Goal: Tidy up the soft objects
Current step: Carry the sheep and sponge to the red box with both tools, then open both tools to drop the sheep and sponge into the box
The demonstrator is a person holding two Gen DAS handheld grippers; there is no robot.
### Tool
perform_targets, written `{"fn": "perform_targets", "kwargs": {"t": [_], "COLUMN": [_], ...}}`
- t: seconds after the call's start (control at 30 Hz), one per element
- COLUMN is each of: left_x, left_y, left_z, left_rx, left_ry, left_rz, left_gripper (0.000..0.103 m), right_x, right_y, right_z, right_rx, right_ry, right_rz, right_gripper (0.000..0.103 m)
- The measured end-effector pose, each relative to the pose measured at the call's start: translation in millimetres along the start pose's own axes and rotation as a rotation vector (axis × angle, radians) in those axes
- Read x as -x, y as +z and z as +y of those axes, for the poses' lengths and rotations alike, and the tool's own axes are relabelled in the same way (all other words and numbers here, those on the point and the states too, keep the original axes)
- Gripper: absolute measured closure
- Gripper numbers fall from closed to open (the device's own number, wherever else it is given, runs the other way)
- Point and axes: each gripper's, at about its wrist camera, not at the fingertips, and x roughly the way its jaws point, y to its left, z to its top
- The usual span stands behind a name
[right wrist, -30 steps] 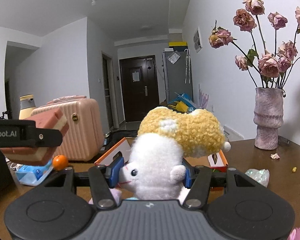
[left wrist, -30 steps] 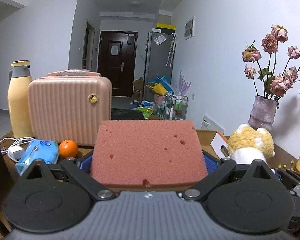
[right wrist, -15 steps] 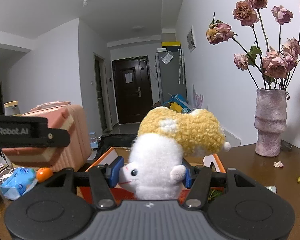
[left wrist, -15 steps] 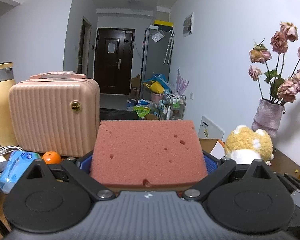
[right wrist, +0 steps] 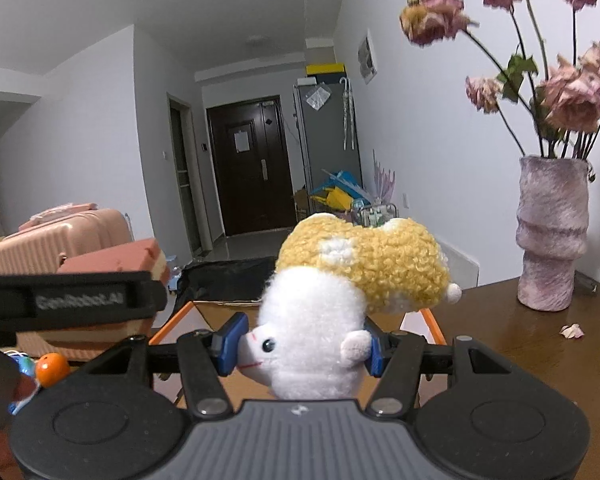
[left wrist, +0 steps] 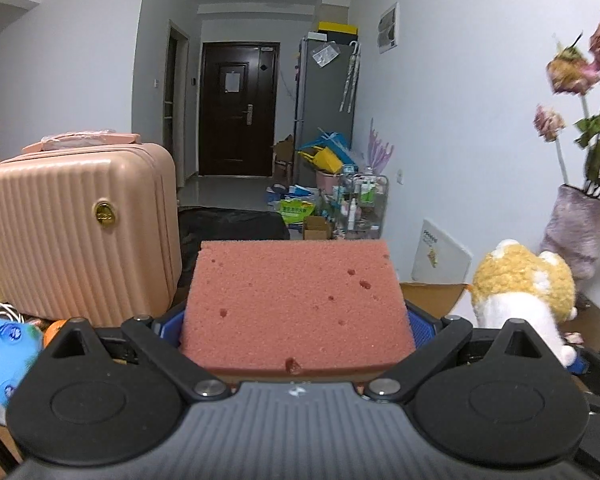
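My left gripper (left wrist: 296, 320) is shut on a pink sponge block (left wrist: 296, 300) whose flat top fills the middle of the left wrist view. From the right wrist view the same sponge (right wrist: 116, 264) shows a cream underside, held in the left gripper's black finger (right wrist: 72, 300). My right gripper (right wrist: 300, 344) is shut on a plush toy (right wrist: 332, 304) with a white face and curly yellow back, squeezed between the blue pads (right wrist: 230, 342). The toy (left wrist: 520, 292) also appears at the right of the left wrist view. An orange-rimmed cardboard box (right wrist: 204, 312) lies open just beyond the toy.
A pink ribbed suitcase (left wrist: 80, 232) stands at the left on the brown table (right wrist: 500, 328). An orange (right wrist: 52, 368) and a blue packet (left wrist: 4, 352) lie in front of it. A purple vase of dried roses (right wrist: 552, 232) stands at the right by the wall.
Both grippers have moved forward and rightward with their loads. The suitcase and orange slid left in view, the yellow bottle has nearly left the frame, and the open box is nearer.
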Motion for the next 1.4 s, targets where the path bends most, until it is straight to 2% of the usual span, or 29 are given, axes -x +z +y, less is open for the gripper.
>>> {"fn": "perform_targets", "kwargs": {"t": [0.17, 0.3, 0.53, 0.8, 0.9, 0.97, 1.03, 1.23, 1.4], "left_x": [-34.3, -56.3, -89.1, -105.0, -107.2, -108.7, -109.5, -108.1, -98.3], "left_y": [-3.6, -12.2, -33.9, -42.3, -38.8, -39.8, -39.0, -37.4, -32.5], "left_z": [-9.5, -13.4, -7.6, 0.1, 3.4, 6.5, 10.5, 19.2, 25.5], "left_rx": [-0.029, -0.026, 0.013, 0.007, 0.019, 0.029, 0.04, 0.07, 0.073], "left_ry": [0.063, 0.084, 0.085, 0.093, 0.084, 0.086, 0.08, 0.074, 0.066], "left_rz": [-0.002, -0.001, 0.021, 0.057, 0.057, 0.057, 0.061, 0.077, 0.06], "left_gripper": [0.002, 0.003, 0.003, 0.003, 0.002, 0.0, 0.0, 0.0, 0.0], "right_x": [-28.5, -51.1, -85.8, -99.4, -104.1, -104.2, -103.0, -102.4, -91.0], "right_y": [3.9, 3.0, -8.9, -22.5, -24.3, -25.0, -24.7, -25.5, -21.8], "right_z": [-5.4, -5.8, -4.7, -3.6, -3.7, -4.4, -3.9, 3.0, 0.8], "right_rx": [-0.003, 0.024, 0.093, 0.114, 0.117, 0.116, 0.113, 0.127, 0.122], "right_ry": [-0.016, -0.038, -0.069, -0.091, -0.106, -0.118, -0.116, -0.12, -0.125], "right_rz": [0.046, 0.099, 0.184, 0.232, 0.252, 0.248, 0.24, 0.227, 0.209], "right_gripper": [0.046, 0.046, 0.046, 0.045, 0.039, 0.028, 0.0, 0.0, 0.0]}}
